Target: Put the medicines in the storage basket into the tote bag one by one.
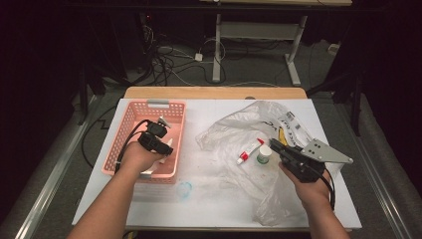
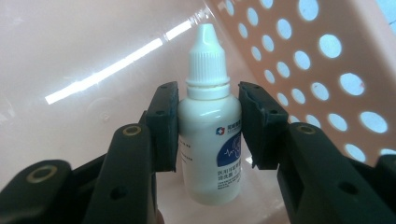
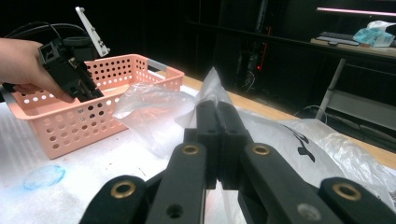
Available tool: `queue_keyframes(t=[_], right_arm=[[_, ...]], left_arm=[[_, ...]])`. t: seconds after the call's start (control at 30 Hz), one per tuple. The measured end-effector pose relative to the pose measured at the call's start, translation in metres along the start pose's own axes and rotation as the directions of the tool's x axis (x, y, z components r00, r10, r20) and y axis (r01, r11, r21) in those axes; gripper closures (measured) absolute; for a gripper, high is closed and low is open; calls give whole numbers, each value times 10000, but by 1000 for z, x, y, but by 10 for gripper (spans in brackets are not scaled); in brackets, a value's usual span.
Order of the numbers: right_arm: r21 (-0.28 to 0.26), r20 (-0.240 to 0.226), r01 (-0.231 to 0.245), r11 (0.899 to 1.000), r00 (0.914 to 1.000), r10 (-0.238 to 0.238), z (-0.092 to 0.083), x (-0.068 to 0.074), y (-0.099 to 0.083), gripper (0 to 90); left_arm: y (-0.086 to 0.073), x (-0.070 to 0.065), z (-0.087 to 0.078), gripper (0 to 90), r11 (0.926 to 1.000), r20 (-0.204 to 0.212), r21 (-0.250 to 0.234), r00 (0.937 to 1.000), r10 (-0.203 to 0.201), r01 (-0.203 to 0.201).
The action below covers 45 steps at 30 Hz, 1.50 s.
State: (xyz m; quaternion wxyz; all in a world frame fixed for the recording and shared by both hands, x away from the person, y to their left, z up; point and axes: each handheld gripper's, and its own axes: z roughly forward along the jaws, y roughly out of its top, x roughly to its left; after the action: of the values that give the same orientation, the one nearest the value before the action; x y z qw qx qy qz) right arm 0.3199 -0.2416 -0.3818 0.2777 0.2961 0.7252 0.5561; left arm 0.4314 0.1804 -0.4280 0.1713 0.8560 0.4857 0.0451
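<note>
The small white plastic dropper bottle [image 2: 208, 121] with its ribbed white cap sits squarely between the left gripper [image 2: 208, 123]'s two black pads, and both pads press on its shoulders, so the grip is on. The bottle points cap-first into the pink perforated plastic basket [image 1: 124, 127], with the glossy pink floor behind it and the holed wall just beside it in the left gripper view. A blue-and-white printed label faces the camera.

From the high view, the left hand [image 1: 139, 157] holds that gripper over the basket's near half, and the basket sits by the left edge of the white table [image 1: 209, 199].

Over to the right half of the table: the right gripper [image 3: 217, 140] has its jaws pressed flat together with nothing between them. It hovers above the crumpled clear plastic bag [image 1: 234, 129] that sprawls from the middle of the table toward the right edge. On the bag, just beside that gripper's tip, lie a small white tube with a red cap [image 1: 250, 151] and a round white jar with a green label [image 1: 264, 154]. A faint blue smudge [image 1: 185, 189] marks the table near the basket's front right corner.
</note>
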Motion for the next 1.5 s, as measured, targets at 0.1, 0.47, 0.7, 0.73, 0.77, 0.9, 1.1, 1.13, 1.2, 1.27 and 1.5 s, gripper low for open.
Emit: queue_keyframes(t=[0.1, 0.47, 0.7, 0.73, 0.77, 0.9, 1.1, 1.13, 1.2, 1.27, 1.5], right_arm=[[0, -2, -34, 10000, 10000, 34, -1, 0, 0, 900], [-19, -18, 2, 10000, 10000, -2, -1, 1, 1, 900], [-9, -15, 12, 10000, 10000, -12, 0, 1, 0, 900], [-6, -18, 9, 10000, 10000, -9, 0, 1, 0, 900], [20, -21, -14, 10000, 10000, 14, 0, 2, 0, 900], [23, -16, -23, 10000, 10000, 23, 0, 2, 0, 900], [37, -31, 44, 10000, 10000, -44, 1, 2, 0, 900], [40, -29, 39, 10000, 10000, -39, 1, 3, 0, 900], [21, 1, 43, 10000, 10000, -43, 1, 3, 0, 900], [46, -10, -4, 10000, 10000, 4, 1, 3, -1, 900], [15, -7, 55, 10000, 10000, -55, 1, 3, 0, 900]], left_arm=[[-3, 0, -5, 585, 9996, 148, -284, 9999, -24, 28], [-27, -1, -24, 584, 9873, 461, -1574, 9988, -163, 234], [-42, -8, -35, 584, 9671, 540, -2537, 9985, -32, 168], [-44, -10, -36, 583, 9630, 625, -2692, 9980, 40, 130], [-47, -11, -37, 583, 9571, 700, -2893, 9975, 59, 147], [-56, -18, -39, 583, 9399, 521, -3414, 9986, 117, 68], [-70, -29, -38, 583, 9107, 352, -4128, 9988, 349, -173], [-72, -31, -37, 583, 9064, 276, -4218, 9989, 369, -218], [-75, -33, -36, 584, 8981, 263, -4394, 9991, 340, -190], [-76, -35, -35, 583, 8942, 271, -4472, 9990, 359, -200], [-78, -34, -36, 583, 8733, 293, -4870, 9992, 277, -99]])
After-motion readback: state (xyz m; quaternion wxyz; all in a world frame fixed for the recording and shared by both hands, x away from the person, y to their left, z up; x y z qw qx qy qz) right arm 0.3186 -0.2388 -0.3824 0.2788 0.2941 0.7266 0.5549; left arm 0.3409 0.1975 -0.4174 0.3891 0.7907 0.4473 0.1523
